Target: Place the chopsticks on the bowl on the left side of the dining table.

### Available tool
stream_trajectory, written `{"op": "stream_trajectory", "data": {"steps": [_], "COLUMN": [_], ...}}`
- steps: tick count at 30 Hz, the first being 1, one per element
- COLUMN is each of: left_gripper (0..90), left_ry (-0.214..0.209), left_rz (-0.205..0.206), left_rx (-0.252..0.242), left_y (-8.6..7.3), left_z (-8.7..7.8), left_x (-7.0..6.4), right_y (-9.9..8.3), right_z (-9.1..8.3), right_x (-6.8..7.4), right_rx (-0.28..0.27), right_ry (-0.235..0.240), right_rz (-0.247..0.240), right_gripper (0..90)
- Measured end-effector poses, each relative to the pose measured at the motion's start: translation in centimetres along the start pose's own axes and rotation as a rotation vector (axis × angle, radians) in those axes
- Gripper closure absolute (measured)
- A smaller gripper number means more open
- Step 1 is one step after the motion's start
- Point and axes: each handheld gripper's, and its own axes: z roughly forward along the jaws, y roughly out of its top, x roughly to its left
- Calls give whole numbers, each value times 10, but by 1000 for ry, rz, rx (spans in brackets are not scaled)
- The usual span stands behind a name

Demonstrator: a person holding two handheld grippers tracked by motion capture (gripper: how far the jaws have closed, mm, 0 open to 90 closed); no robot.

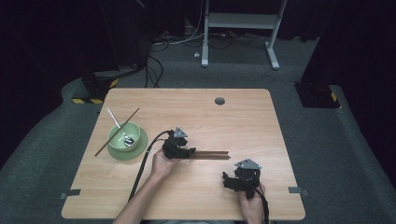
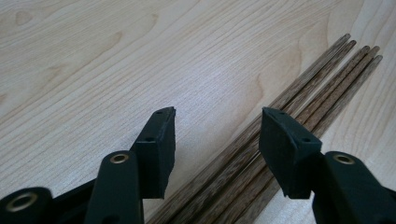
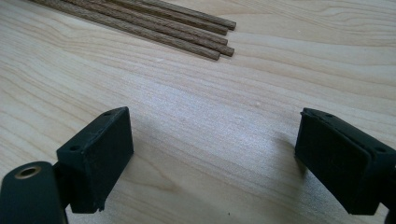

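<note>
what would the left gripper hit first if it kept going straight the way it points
Probably the bundle of wooden chopsticks: the left gripper has open jaws and the sticks run between them and ahead on the table.

The left gripper [image 1: 190, 152] is held in the left hand [image 1: 161, 164], and the bare left forearm comes in from the bottom edge and goes up to the right. Its two black jaws stand apart with a clear gap between them. The right gripper [image 1: 225, 181] is held in the right hand [image 1: 252, 205] near the bottom edge, pointing to the left, and its jaws are spread wide.
</note>
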Motion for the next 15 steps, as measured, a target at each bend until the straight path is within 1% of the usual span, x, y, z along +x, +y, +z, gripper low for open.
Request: {"op": "stream_trajectory", "data": {"steps": [10,15], "left_gripper": [511,519], "left_ry": [3,4], "left_rz": [-17,-22], "left_rx": [14,8], "left_y": [-2,-2], "left_z": [4,5], "left_x": [4,5], "right_y": [0,0], "right_z": [0,0], "right_x": [0,0], "right_rx": [0,0], "right_ry": [1,1], "right_rz": [0,-1], "right_gripper": [109,109]}}
